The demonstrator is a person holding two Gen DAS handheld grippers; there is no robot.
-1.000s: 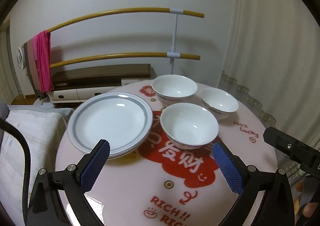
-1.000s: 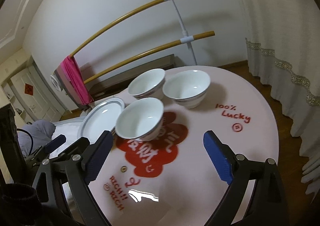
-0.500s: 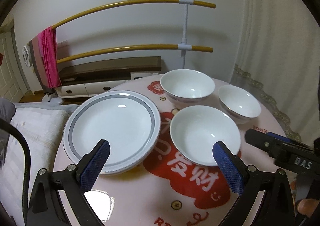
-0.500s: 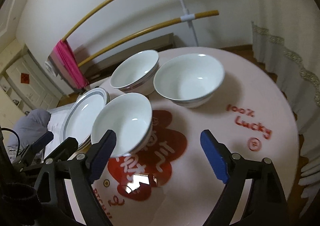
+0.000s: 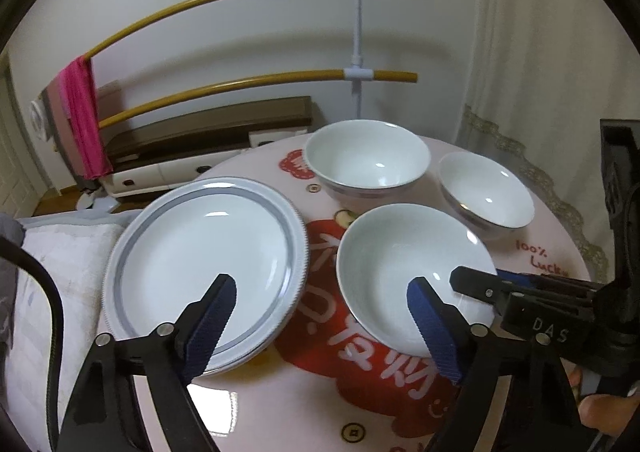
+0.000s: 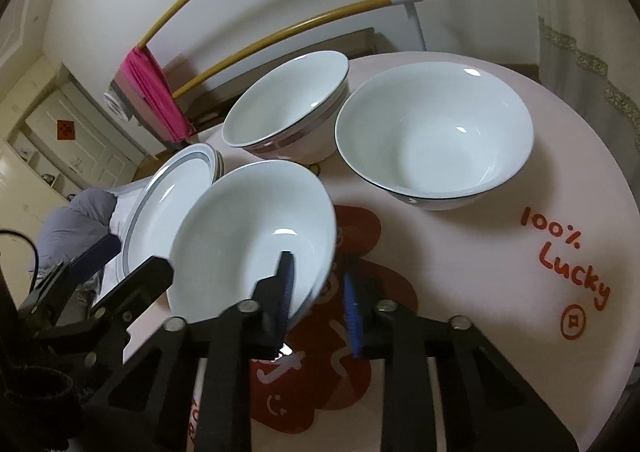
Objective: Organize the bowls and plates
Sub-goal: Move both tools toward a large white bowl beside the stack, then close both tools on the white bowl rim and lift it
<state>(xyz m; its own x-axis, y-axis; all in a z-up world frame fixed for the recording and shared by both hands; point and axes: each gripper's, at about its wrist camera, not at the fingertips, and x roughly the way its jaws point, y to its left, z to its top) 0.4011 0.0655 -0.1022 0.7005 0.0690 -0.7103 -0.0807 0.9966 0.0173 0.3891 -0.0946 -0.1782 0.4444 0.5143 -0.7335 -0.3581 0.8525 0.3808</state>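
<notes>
The nearest bowl [image 6: 252, 236] sits just right of the plates [image 5: 204, 256], in front of two further bowls. Its near rim is being closed on by the right gripper [image 6: 318, 292], one pad inside, one outside. The left gripper [image 5: 320, 326] is closing too, empty, over the plates' near edge. A straight, level lift is advised, so neighbouring bowls are cleared.

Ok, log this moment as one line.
right claw: closing on near rim of nearest bowl | left claw: closing, empty, over plate stack | two bowls behind untouched
</notes>
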